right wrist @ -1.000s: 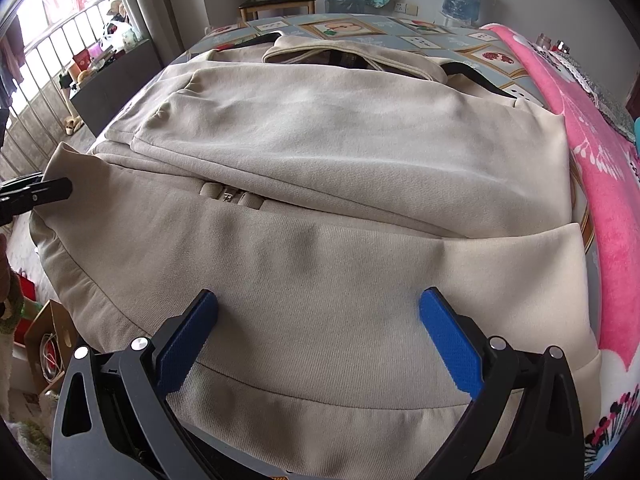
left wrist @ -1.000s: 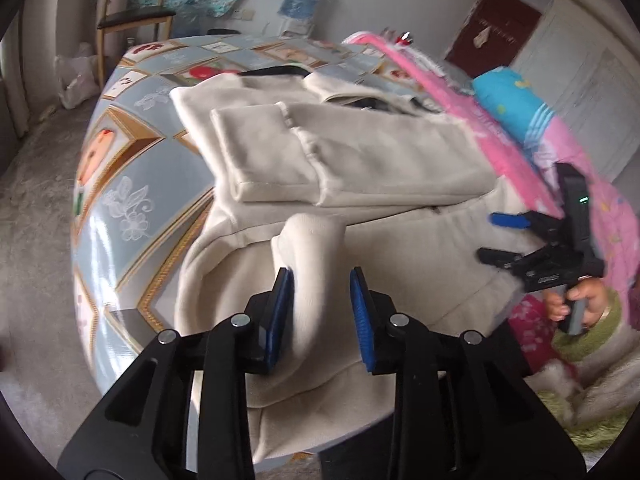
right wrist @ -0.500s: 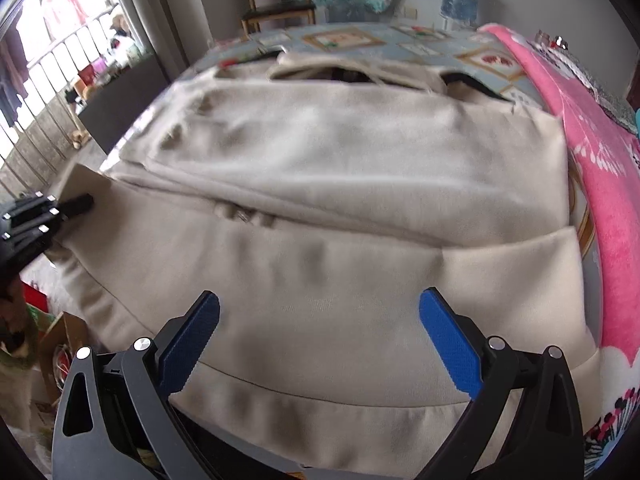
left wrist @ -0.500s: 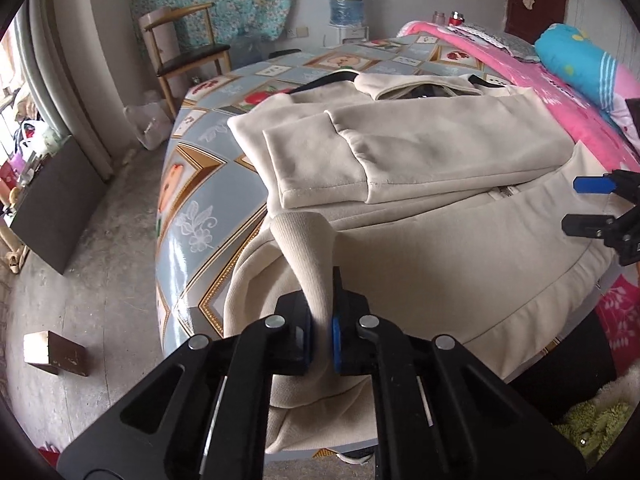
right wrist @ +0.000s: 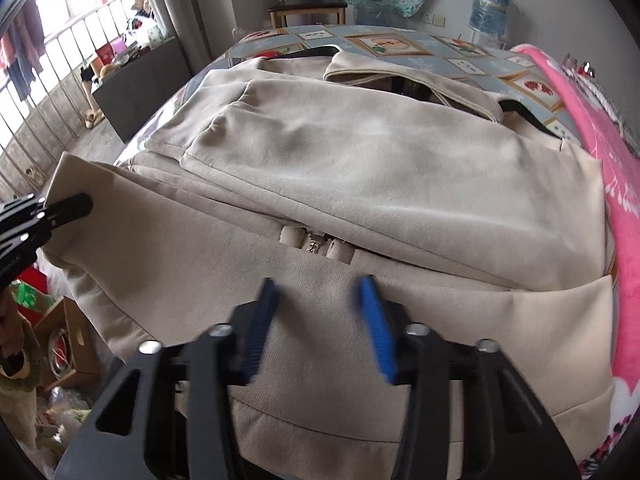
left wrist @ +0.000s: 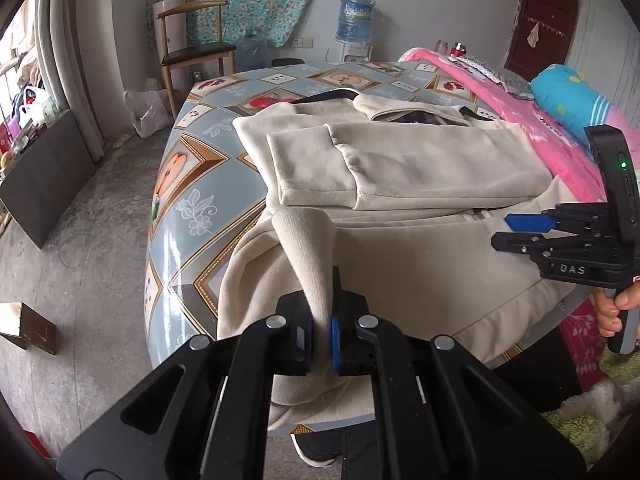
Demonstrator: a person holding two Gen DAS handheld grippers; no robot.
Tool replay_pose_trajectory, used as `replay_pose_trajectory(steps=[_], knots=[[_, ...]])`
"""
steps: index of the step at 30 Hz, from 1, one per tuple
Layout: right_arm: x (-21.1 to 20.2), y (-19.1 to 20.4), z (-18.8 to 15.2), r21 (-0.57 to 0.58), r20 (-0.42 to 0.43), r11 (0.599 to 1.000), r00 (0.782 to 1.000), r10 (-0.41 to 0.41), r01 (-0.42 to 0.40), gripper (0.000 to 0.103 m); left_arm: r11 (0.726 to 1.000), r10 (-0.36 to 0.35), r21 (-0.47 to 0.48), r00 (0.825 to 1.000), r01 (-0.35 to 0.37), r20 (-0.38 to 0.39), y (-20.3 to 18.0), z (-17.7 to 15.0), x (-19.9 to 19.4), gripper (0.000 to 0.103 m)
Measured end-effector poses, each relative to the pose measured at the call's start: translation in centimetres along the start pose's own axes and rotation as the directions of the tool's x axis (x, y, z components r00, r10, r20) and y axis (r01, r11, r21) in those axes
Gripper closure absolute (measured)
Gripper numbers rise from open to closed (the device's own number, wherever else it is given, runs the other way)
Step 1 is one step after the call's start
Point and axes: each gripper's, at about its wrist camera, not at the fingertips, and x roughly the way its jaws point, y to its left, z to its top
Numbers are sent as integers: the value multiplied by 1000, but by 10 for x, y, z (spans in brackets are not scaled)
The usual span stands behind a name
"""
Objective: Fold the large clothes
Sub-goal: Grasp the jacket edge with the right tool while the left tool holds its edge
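Note:
A beige zip jacket (left wrist: 420,168) lies on the patterned table (left wrist: 188,208), its sleeves folded across the chest. My left gripper (left wrist: 320,336) is shut on a raised fold of the jacket's lower left corner. From the right wrist view that same gripper (right wrist: 72,204) pinches the corner at the far left. My right gripper (right wrist: 316,292) hovers over the lower front of the jacket (right wrist: 360,152), just short of the zip end. Its jaws are closing, blurred, with flat cloth in the gap and no pinch visible. A hand (left wrist: 616,312) holds the right gripper (left wrist: 516,232).
A pink blanket (left wrist: 520,108) and a blue pillow (left wrist: 568,100) border the jacket on the right. A wooden chair (left wrist: 192,48) and a water bottle (left wrist: 354,20) stand past the table's far end. A cardboard box (right wrist: 76,344) sits on the floor at the left.
The left gripper shut on the jacket's corner fold and drew it up a little. The right gripper's jaws went from wide apart to a narrow gap and moved forward over the hem.

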Motion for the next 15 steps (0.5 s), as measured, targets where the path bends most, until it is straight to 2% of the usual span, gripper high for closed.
replay_pose_trajectory(steps=[3, 4, 10, 15], knots=[[-2, 3, 2, -13, -8, 1000, 1000, -10, 10, 95, 999, -26, -22, 1000, 27, 2, 4, 0, 3, 97], [-3, 3, 2, -9, -9, 1000, 1000, -10, 10, 96, 999, -34, -27, 999, 34, 2, 5, 0, 4, 97], [-21, 1, 12, 14, 53, 1000, 998, -18, 18, 99, 998, -61, -26, 997, 62, 38, 7, 6, 0, 97], [4, -1, 13, 14, 27, 999, 998, -52, 51, 100, 998, -60, -35, 998, 58, -34, 10, 7, 21, 96]])
